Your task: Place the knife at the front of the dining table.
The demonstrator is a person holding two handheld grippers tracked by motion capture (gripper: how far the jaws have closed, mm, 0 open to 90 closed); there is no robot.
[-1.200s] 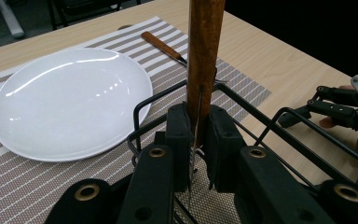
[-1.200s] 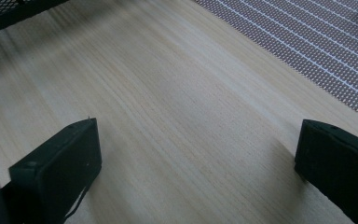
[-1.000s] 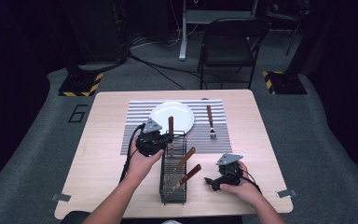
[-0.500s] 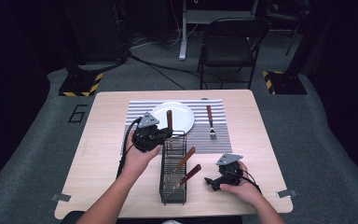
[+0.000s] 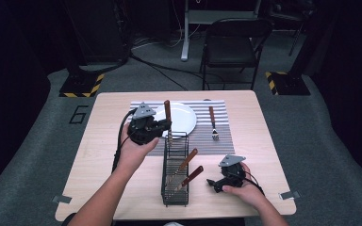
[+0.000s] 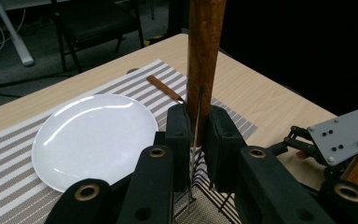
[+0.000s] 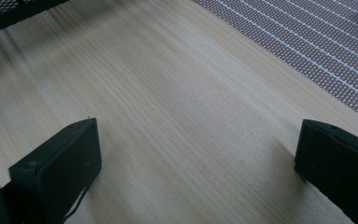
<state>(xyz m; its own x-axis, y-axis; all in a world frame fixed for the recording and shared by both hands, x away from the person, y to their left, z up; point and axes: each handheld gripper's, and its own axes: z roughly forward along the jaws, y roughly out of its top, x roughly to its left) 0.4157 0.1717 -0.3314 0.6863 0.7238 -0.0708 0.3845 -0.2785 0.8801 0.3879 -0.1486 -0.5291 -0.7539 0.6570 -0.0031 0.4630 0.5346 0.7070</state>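
Observation:
My left gripper (image 5: 166,126) is shut on a wooden-handled utensil (image 5: 167,109), which it holds upright above the far end of a black wire cutlery rack (image 5: 175,186). In the left gripper view the pads (image 6: 179,130) pinch the thin metal part just below the brown handle (image 6: 206,42). Two more wooden-handled utensils (image 5: 187,163) lean in the rack. My right gripper (image 5: 215,184) rests on the table right of the rack, open, with bare wood between its jaws (image 7: 198,158).
A white plate (image 5: 183,117) and a wooden-handled fork (image 5: 212,122) lie on a striped placemat (image 5: 202,140) at the back of the table. A black chair (image 5: 231,42) stands beyond the far edge. Bare tabletop (image 5: 103,155) spreads left of the rack.
My left gripper has risen and drifted a little left and away, lifting the utensil higher over the rack. The right gripper has stayed put.

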